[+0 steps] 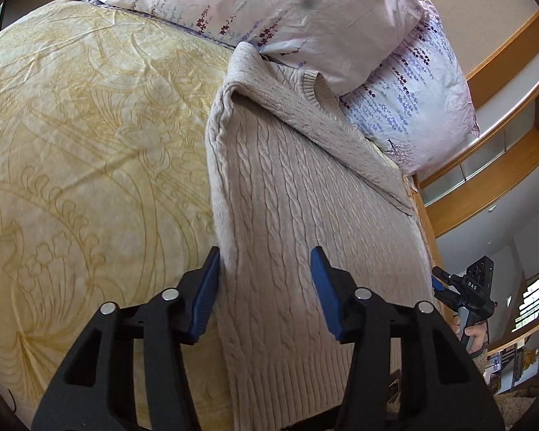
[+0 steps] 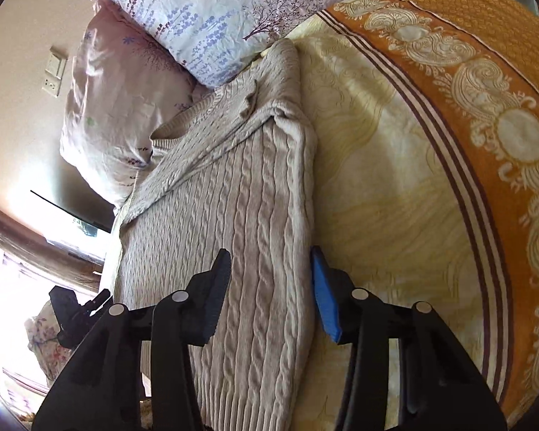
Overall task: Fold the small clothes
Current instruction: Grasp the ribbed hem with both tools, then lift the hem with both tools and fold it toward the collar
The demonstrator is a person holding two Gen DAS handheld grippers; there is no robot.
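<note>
While sighting along the left hand-held gripper [image 1: 266, 255], find its blue pads [image 1: 206, 298] parted and clamped on nothing, hanging just above the near end of the beige cable-knit sweater [image 1: 287, 186]. Same on the right hand-held gripper [image 2: 271, 251]: open, empty, poised over the opposite long edge of that knit.

Lies folded lengthwise into a long narrow strip on the pale yellow scroll-patterned bedspread [image 1: 90, 125]. Has its ribbed hem [image 1: 287, 377] nearest both tools and its ribbed collar [image 1: 314, 86] at the far end, touching the white lilac-flowered pillows [image 1: 269, 7]. Keeps well apart from the orange paisley-patterned blanket border [image 2: 485, 107].

Likely soft, limp and fairly thick; moderate weight for cloth, no stiffness. Will probably sag and drape between two grip points rather than hold a shape. Should bite well against the pads rather than slip, yet looks stretchy, so expect the cables to pull out if tugged by one layer. Not fragile, though the loops could snag.

Best taken at the ribbed hem, one corner per tool, pinching all stacked layers together at the folded edges so the lengthwise fold stays shut. Pinch deep rather than at the very margin.
</note>
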